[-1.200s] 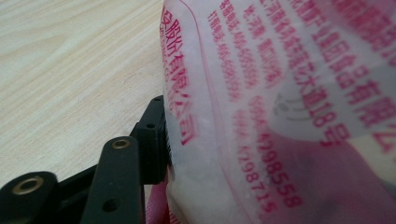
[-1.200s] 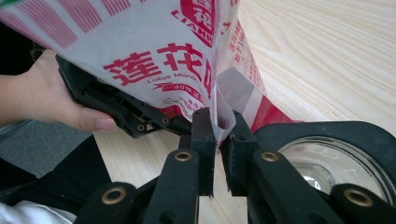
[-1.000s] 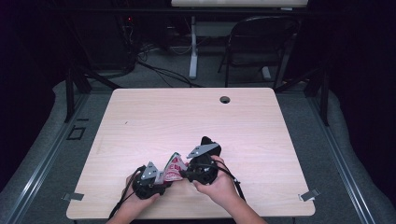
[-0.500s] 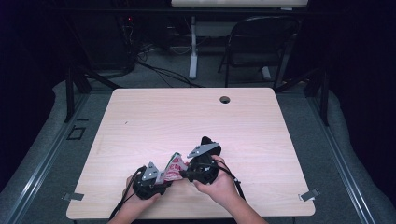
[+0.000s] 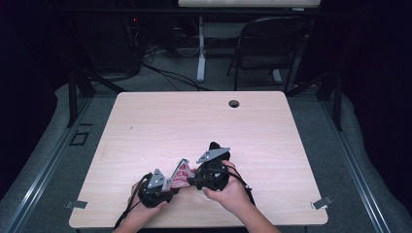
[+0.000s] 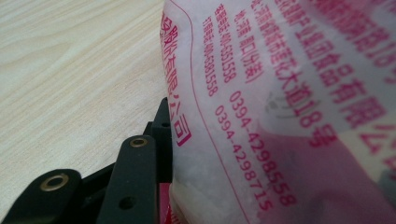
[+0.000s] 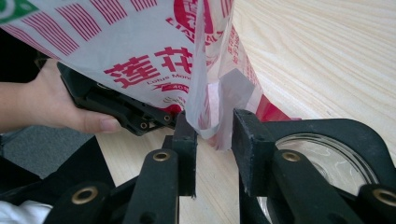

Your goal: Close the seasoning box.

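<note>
Plastic packet [image 5: 180, 174] printed in red hangs between 2 grippers — left gripper [image 6: 161, 140] pinching 1 side, right gripper [image 7: 214, 135] spread around a folded corner — presumably to tear it open.

Tabletop [image 5: 194, 121] open ahead and to both sides. Only obstacle: bag [image 5: 180, 174] between left tongs [image 5: 167, 184] and right tongs [image 5: 194, 180], near front edge.

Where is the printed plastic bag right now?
In the high view, the bag hangs between the left gripper and right gripper, above the table's near edge.
</note>
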